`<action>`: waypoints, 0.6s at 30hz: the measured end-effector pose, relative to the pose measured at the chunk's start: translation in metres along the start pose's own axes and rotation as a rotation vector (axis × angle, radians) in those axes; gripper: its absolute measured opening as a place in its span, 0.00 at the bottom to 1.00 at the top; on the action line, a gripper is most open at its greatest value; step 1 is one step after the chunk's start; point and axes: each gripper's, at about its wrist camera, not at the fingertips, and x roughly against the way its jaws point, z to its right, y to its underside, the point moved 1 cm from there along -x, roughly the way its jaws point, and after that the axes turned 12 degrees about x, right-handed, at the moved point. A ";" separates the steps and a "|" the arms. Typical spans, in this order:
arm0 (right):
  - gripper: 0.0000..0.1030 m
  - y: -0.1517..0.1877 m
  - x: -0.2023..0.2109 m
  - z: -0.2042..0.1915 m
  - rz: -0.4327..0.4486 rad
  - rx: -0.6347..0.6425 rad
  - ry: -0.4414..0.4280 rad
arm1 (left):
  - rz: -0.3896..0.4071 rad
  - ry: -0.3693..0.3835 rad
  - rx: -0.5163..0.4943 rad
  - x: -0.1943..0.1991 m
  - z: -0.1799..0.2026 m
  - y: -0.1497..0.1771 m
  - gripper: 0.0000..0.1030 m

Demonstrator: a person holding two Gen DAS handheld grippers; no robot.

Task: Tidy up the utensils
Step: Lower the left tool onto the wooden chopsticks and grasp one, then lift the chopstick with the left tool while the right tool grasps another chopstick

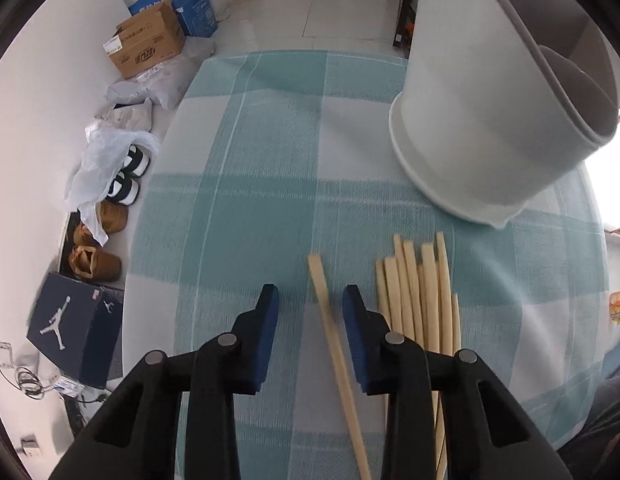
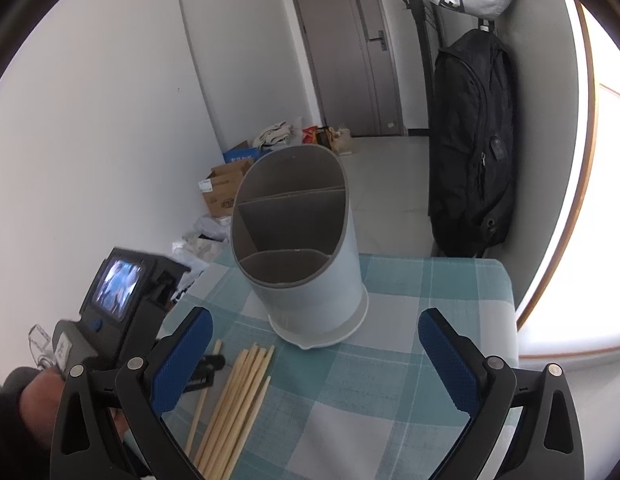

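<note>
Several pale wooden chopsticks (image 1: 420, 300) lie in a bunch on the blue checked tablecloth (image 1: 249, 200). One single chopstick (image 1: 334, 344) lies apart, between the blue pads of my open left gripper (image 1: 310, 300), which does not touch it. A white utensil holder (image 1: 482, 112) with three compartments stands beyond. In the right wrist view the holder (image 2: 310, 272) is ahead, the chopsticks (image 2: 237, 396) at the lower left. My right gripper (image 2: 314, 344) is wide open and empty above the cloth. The left gripper's body (image 2: 109, 312) shows at the left.
Cardboard boxes (image 1: 145, 44), bags and shoes (image 1: 125, 184) lie on the floor left of the table. A shoe box (image 1: 73, 328) sits near the table's left edge. A black backpack (image 2: 470, 152) hangs by the wall at the right.
</note>
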 end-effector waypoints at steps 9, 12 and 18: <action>1.00 0.012 -0.010 0.006 -0.098 -0.055 -0.097 | 0.001 0.091 0.052 -0.003 -0.005 -0.007 0.02; 0.99 0.018 -0.018 0.001 -0.137 -0.078 -0.158 | 0.009 0.134 0.106 -0.001 -0.015 -0.008 0.02; 0.82 0.031 -0.039 -0.010 -0.236 -0.101 -0.240 | 0.058 0.253 0.208 0.019 -0.034 -0.010 0.02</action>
